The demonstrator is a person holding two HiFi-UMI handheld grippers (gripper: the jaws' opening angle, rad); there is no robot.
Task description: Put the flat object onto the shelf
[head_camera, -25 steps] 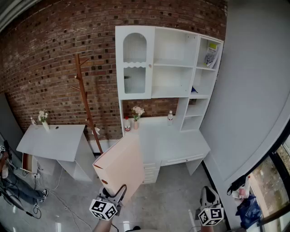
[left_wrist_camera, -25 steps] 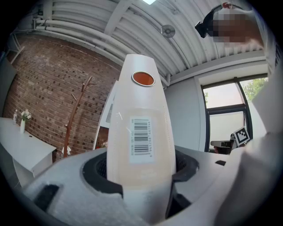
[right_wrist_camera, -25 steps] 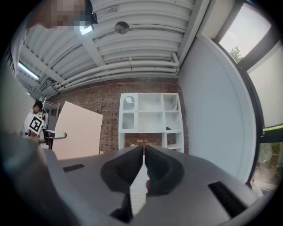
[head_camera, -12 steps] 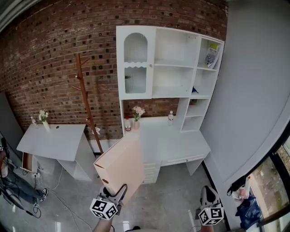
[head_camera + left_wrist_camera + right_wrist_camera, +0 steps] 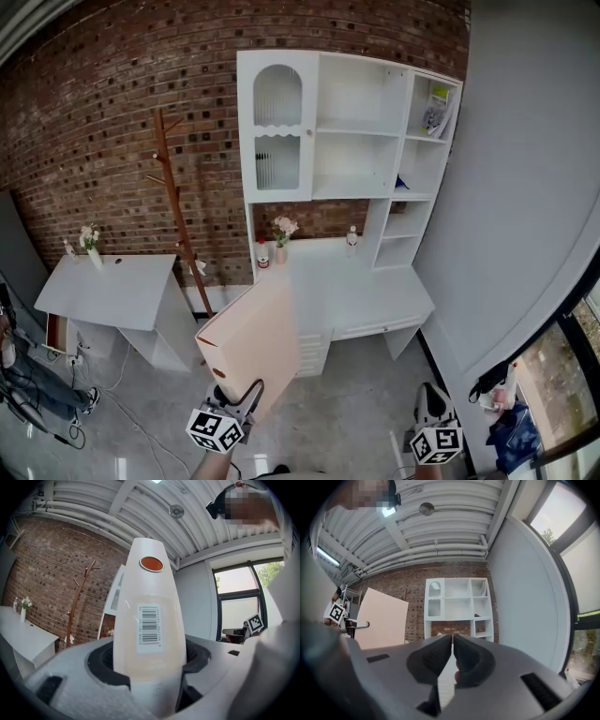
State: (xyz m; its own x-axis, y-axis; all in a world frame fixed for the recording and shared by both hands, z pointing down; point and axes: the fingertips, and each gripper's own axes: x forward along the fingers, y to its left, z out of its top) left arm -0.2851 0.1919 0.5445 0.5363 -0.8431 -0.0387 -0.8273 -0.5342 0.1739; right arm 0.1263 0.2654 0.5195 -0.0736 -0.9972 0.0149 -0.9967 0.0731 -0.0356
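Note:
A flat peach-pink binder stands tilted upright in front of me, with my left gripper shut on its lower spine. In the left gripper view the binder's spine, with a barcode label and an orange ring hole, fills the space between the jaws of the left gripper. My right gripper is low at the right, holding nothing. Its jaws stand together in the right gripper view, where the binder shows at the left. The white shelf unit stands ahead against the brick wall, its open compartments mostly bare.
A white desk under the shelf unit carries a flower vase and a small bottle. Books lean in the top right compartment. A wooden coat stand and a small white table stand at the left. A grey wall runs along the right.

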